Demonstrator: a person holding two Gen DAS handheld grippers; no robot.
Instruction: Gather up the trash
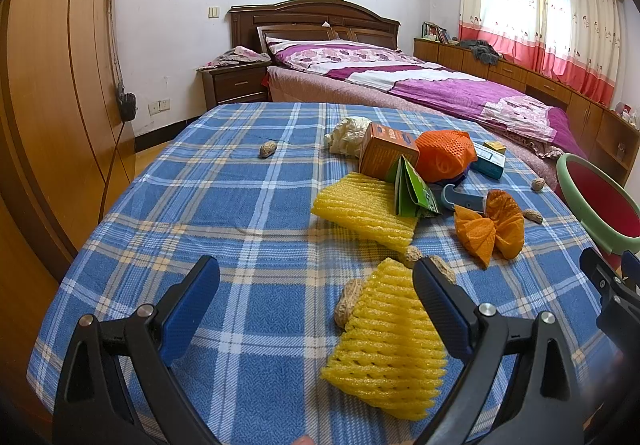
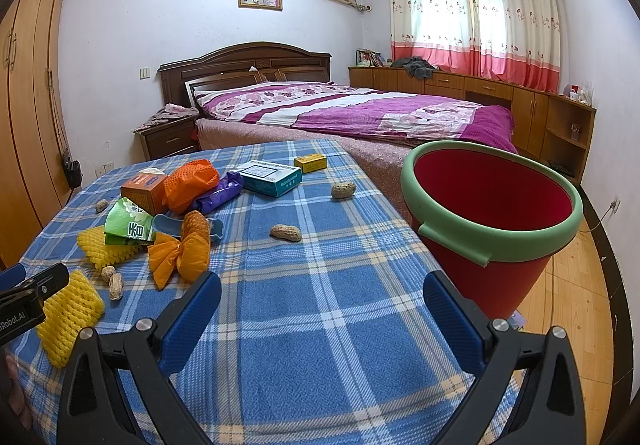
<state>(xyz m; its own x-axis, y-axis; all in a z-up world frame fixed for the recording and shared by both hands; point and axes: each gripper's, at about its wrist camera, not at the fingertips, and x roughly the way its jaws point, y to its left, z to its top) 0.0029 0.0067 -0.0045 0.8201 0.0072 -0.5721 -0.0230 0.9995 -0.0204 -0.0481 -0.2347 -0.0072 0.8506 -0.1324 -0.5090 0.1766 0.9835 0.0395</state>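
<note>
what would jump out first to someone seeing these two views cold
Probably the red bucket with a green rim, standing beside the right edge of the blue plaid table and empty as far as its inside shows. Next, the bright litter across the cloth: yellow foam netting near the open left gripper, orange netting and small boxes farther back, and scattered peanuts. The right gripper is open over bare cloth.

Red bucket [image 1: 600,201] cut off by frame edge; box lettering [image 2: 276,175] unreadable.
</note>
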